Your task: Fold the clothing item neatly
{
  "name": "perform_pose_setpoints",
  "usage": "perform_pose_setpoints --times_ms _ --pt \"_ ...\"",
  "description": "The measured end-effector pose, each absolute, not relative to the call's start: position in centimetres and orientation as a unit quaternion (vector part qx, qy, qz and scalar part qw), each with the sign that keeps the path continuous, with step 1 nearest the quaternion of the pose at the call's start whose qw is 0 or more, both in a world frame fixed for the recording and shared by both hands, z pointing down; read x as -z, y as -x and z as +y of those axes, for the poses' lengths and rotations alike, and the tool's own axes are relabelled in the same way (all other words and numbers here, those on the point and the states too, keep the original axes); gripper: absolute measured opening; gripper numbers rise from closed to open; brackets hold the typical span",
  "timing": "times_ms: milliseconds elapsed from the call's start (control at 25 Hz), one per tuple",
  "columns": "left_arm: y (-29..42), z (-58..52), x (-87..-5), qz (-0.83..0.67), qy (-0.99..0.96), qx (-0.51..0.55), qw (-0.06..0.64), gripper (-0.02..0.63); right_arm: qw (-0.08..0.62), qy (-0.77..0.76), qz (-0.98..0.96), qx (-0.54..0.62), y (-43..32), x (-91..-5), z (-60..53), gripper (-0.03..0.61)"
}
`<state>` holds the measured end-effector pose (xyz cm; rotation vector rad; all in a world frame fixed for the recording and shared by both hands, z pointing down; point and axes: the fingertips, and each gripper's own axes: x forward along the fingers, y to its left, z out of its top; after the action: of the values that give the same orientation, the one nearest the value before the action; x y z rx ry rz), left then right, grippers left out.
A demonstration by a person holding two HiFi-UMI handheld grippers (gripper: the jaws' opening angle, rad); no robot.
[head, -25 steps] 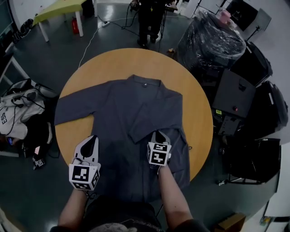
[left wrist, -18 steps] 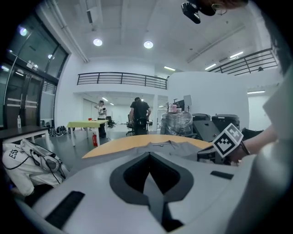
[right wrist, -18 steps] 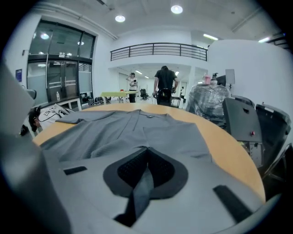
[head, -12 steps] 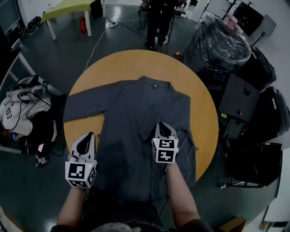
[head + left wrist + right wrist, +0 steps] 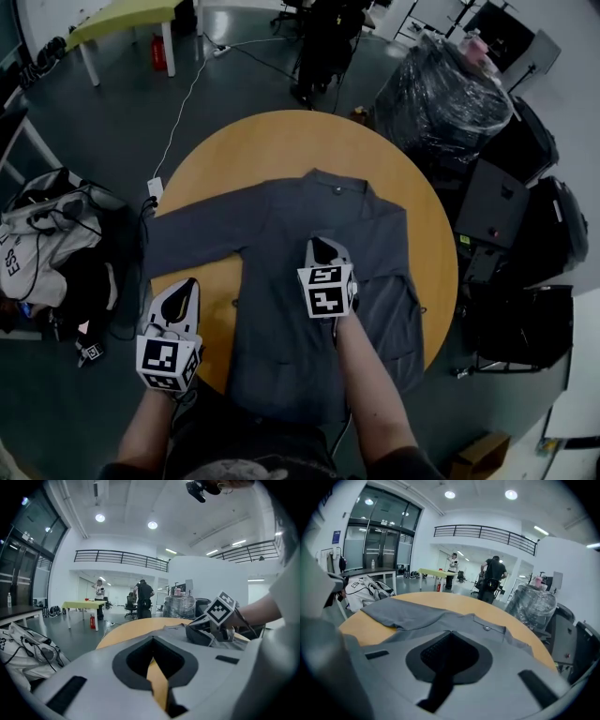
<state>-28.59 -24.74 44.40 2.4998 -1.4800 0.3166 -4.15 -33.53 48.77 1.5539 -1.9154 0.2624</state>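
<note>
Right claw, jaws closed on nothing visible, is held above the grey long-sleeved cloth shirt spread beneath it on the round wooden table; left claw, likewise closed, is held beside the shirt.

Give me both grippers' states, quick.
Left gripper: shut, empty, at the round table's edge.
Right gripper: shut, down on the grey shirt; whether it pinches cloth cannot be told.

Lab hall: mezzanine railing, plastic-wrapped equipment, black cases.
</note>
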Motion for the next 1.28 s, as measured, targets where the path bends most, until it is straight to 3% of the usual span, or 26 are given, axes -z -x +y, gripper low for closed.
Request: perform_pose_setpoints --times_ms 560,600,680,840,1000,1280 --pt "32.3 -28.8 -46.6 -0.483 -0.858 -0.118 0.131 0.008 0.330 -0.559 -0.742 -0.165 10.5 -55.4 -37.7 0.000" --pt "32.1 -28.9 -46.6 -0.481 -0.858 -0.118 0.133 0.008 0.332 -0.551 -0.747 -0.168 10.9 -55.5 -37.3 0.005" --pt "32.0 -29.2 -46.7 -0.479 -0.860 -0.116 0.136 0.008 0.338 -0.535 -0.755 -0.171 11.6 -55.8 -36.6 0.080" --pt "32.0 -29.5 -46.6 -0.474 -0.863 -0.110 0.138 0.008 0.329 -0.537 -0.761 -0.155 12.6 -54.7 -35.1 0.089" --pt "31.9 -29.2 -46.4 -0.464 -0.869 -0.105 0.140 0.008 0.308 -0.571 -0.745 -0.154 11.5 -53.2 -32.5 0.087" --pt "32.8 -28.5 -46.3 -0.447 -0.878 -0.110 0.134 0.008 0.353 -0.613 -0.677 -0.205 8.7 -57.9 -29.3 0.087"
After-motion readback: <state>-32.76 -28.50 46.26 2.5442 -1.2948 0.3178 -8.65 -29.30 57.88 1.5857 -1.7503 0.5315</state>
